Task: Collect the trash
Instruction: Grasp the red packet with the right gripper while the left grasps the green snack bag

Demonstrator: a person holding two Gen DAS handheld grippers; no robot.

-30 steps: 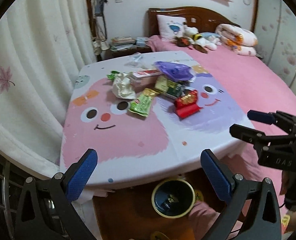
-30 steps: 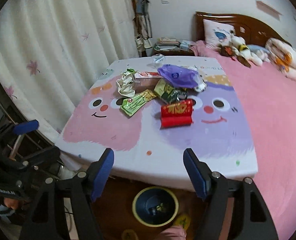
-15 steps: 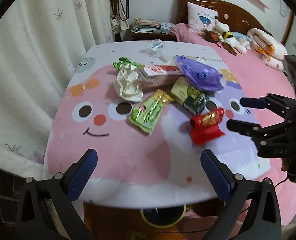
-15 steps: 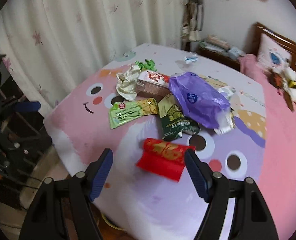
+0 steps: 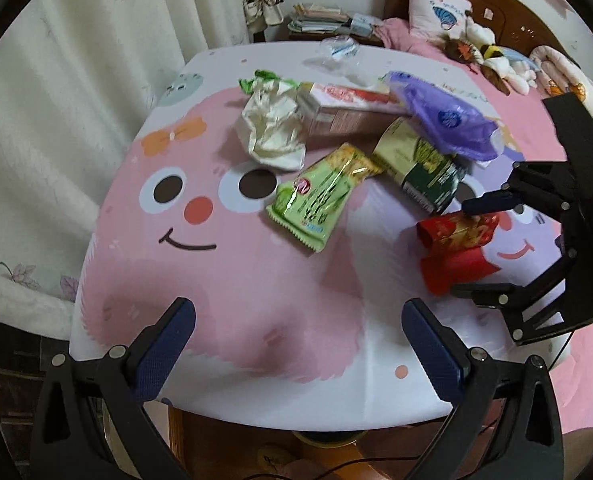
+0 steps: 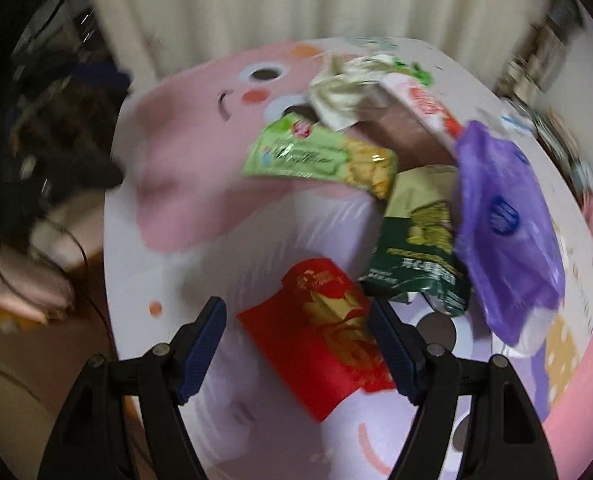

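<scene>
Right gripper (image 6: 298, 342) is wide open, fingers on either side of the red packet (image 6: 328, 340) but not closed on it; packet lies flat on the table (image 5: 236, 280) near its right edge. Left gripper (image 5: 298, 344) is also wide open and empty, over the near table edge. Green wrapper (image 5: 320, 196), dark green bag (image 5: 420, 164), purple bag (image 5: 440, 120), box (image 5: 336, 110) and crumpled paper (image 5: 272, 128) are piled mid-table beyond the packet.

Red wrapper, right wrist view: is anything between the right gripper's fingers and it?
Nothing visible. The red wrapper lies flat on the table cover, between the open fingers of the right gripper. The dark green packet lies just beyond it.
</scene>
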